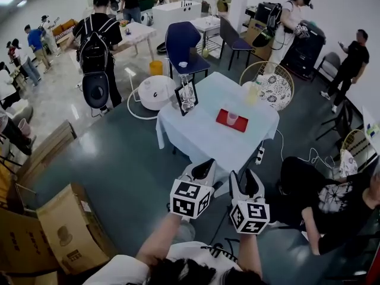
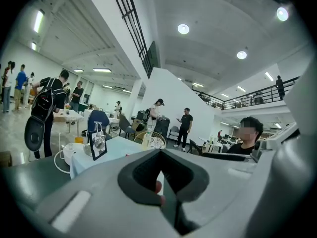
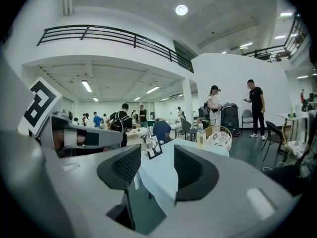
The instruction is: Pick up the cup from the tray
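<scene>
- The cup (image 1: pixel 232 118) stands untouched on the red tray (image 1: pixel 222 122), on the table (image 1: pixel 196 138).
- Nothing is done yet: both grippers hang well short of the table, so the reach, grasp and lift are all left.
- The left gripper (image 1: pixel 202 168) has its jaws together and empty.
- The right gripper (image 1: pixel 246 181) has its jaws apart with nothing between them.

A square table (image 1: pixel 202 136) is seen standing on a dark grey-green floor (image 1: pixel 124 171), and is covered by a pale blue cloth (image 1: pixel 178 140) that hangs down over its edges. A red tray (image 1: pixel 222 118) is set flat on the cloth, right of the middle. A black picture frame (image 1: pixel 186 98) is stood upright at the left corner. A pale yellowish bottle (image 1: pixel 253 92) is placed upright near the far right corner, well apart from the frame.
</scene>
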A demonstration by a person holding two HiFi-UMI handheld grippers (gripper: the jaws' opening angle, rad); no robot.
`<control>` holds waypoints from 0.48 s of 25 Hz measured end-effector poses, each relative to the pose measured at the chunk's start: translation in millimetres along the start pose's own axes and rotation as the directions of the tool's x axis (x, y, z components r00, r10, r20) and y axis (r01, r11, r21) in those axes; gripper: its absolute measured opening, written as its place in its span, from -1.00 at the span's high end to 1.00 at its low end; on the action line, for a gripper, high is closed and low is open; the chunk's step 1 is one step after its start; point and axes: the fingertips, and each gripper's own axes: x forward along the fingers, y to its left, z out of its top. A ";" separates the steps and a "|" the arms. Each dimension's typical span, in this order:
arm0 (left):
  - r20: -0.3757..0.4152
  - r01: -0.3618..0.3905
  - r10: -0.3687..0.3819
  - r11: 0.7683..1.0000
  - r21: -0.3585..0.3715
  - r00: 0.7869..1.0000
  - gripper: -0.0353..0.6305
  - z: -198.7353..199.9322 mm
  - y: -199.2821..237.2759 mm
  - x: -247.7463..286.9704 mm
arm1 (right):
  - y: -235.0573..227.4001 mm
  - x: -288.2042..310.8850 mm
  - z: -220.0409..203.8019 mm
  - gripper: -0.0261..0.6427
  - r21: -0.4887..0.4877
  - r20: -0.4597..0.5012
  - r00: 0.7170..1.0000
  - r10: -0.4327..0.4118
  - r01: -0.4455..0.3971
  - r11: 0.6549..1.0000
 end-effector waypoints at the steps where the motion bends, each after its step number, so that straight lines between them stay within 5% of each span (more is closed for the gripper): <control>1: -0.008 0.005 -0.005 1.000 0.003 1.000 0.89 2.3 4.3 5.8 | -1.4 7.8 4.0 0.28 0.002 0.002 1.000 -0.005 0.005 1.000; 12: -0.021 0.045 -0.045 0.999 0.017 0.999 0.89 25.5 60.1 71.8 | -19.2 88.4 28.4 0.23 -0.001 0.007 0.998 -0.064 0.064 0.998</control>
